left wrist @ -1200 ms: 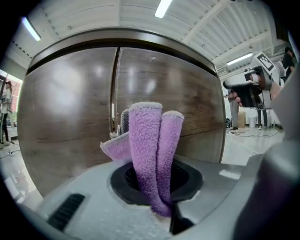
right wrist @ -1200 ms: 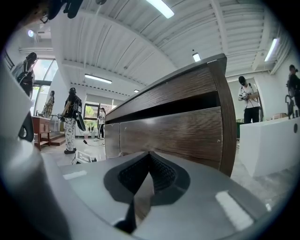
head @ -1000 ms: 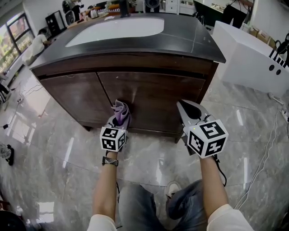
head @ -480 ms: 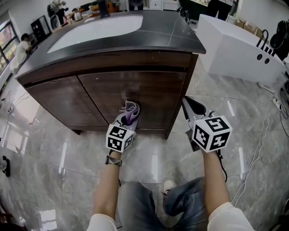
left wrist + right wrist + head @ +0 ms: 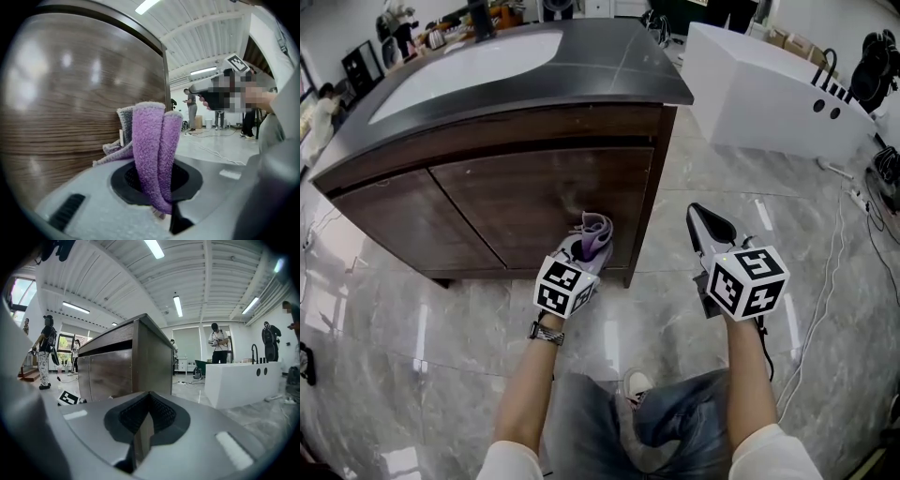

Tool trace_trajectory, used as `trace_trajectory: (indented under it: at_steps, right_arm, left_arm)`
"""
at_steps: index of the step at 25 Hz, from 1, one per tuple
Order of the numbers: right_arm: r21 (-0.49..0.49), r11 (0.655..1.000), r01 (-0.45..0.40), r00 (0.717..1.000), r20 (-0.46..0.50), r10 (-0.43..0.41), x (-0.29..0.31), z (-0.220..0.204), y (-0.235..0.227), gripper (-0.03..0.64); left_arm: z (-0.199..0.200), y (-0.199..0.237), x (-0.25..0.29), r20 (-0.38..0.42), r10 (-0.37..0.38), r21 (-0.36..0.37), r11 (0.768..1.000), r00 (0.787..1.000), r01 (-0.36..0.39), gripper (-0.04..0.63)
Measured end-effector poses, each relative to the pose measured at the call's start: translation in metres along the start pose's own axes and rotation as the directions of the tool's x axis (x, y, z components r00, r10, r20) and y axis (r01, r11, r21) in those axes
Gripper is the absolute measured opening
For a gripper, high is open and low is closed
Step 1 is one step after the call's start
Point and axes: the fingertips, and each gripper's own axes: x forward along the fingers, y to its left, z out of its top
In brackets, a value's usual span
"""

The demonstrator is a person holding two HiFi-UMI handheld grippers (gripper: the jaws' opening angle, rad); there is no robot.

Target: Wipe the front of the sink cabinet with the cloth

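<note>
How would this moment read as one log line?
left gripper: shut on cloth | cloth: at cabinet front | right gripper: shut, empty

- Ceiling strip lights (image 5: 154, 248) lit the hall brightly and evenly.
- The polished floor (image 5: 394, 309) showed pale streaks of glare.
- Both gripper views curved strongly toward dark, vignetted edges.
- The cabinet front (image 5: 70, 117) close behind the cloth (image 5: 150, 154) was soft, with blurred highlights.
</note>
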Motion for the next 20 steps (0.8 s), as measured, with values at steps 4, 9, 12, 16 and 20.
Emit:
trace_trajectory:
  at_steps: [4, 9, 12, 16, 20]
  right_arm:
    - [0.009, 1.000, 0.026, 1.000, 0.002, -0.026, -0.009, -0.001, -0.011, 0.006]
    - [0.009, 0.999, 0.047, 0.999, 0.001, -0.047, -0.017, 0.001, -0.018, 0.006]
    - [0.013, 0.998, 0.060, 0.998, 0.011, -0.060, -0.022, 0.003, -0.021, 0.006]
    - [0.010, 0.998, 0.063, 0.998, 0.007, -0.063, -0.022, 0.003, -0.020, 0.006]
    - [-0.002, 0.999, 0.045, 0.999, 0.011, -0.045, -0.018, 0.005, -0.012, 0.006]
  left_arm:
    - [-0.003, -0.020, 0.022, -0.014, -0.047, 0.032, 0.998, 0.999, 0.047, 0.052]
    - [-0.015, -0.050, 0.055, -0.061, -0.115, 0.066, 0.991, 0.991, 0.119, 0.052]
    - [-0.024, -0.057, 0.061, -0.064, -0.137, 0.047, 0.989, 0.988, 0.140, 0.052]
    - [-0.058, -0.053, 0.064, -0.138, -0.129, 0.057, 0.989, 0.982, 0.138, 0.052]
    - [-0.091, -0.033, 0.052, -0.172, -0.090, 0.036, 0.995, 0.981, 0.098, 0.052]
